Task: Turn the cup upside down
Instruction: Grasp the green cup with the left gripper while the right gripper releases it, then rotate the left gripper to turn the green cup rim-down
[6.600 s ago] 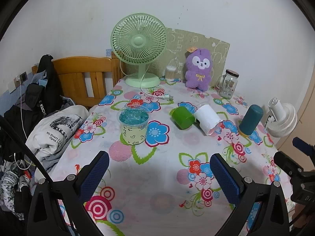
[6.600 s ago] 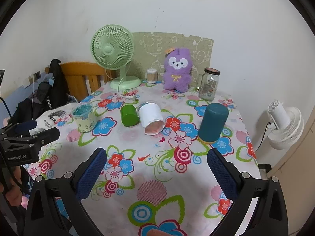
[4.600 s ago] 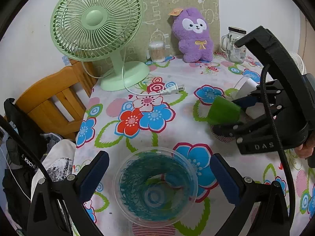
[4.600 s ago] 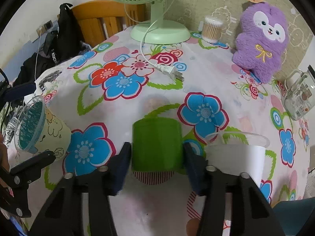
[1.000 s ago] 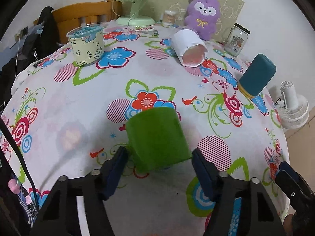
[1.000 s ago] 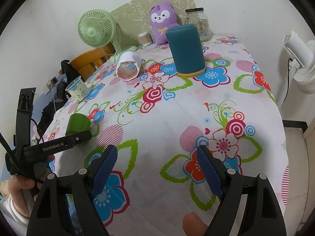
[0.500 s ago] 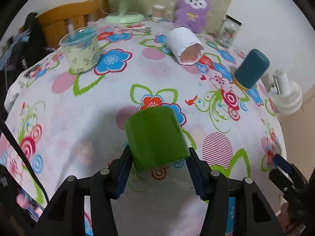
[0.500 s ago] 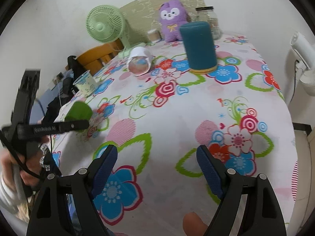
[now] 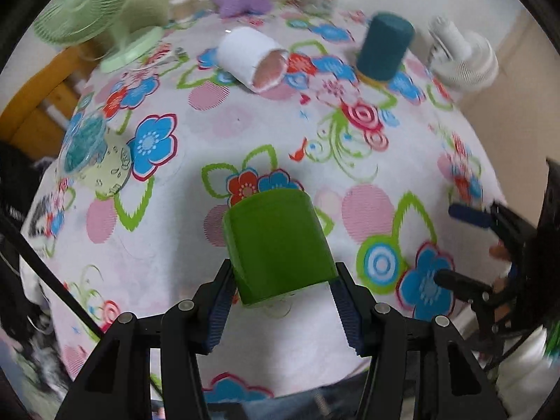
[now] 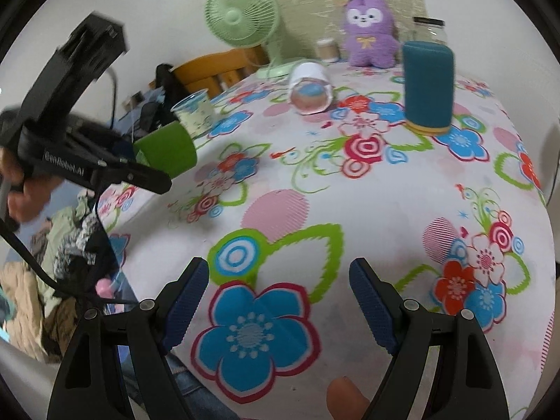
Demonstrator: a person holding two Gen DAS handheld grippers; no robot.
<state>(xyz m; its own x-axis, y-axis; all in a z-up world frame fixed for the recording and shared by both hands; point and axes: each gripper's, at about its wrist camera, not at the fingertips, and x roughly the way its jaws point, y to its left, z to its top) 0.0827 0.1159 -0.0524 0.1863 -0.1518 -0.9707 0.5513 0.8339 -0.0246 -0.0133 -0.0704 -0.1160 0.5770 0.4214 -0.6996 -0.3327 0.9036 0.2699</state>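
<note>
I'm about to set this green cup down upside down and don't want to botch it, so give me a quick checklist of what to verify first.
1. Grip: left hand-held gripper has both pads against the green cup. Ok.
2. Cup clear of the tablecloth: held in the air in the right wrist view. Ok.
3. Orientation: closed base points away from the gripper, cup tilted rather than mouth down. Not ok.
4. Landing spot: cloth under the cup shows nothing on it. Ok.
5. Neighbours: white cup on its side and teal cup stand well away. Ok.
6. Right hand-held gripper: open, holding nothing, off to the side. Ok.
</note>
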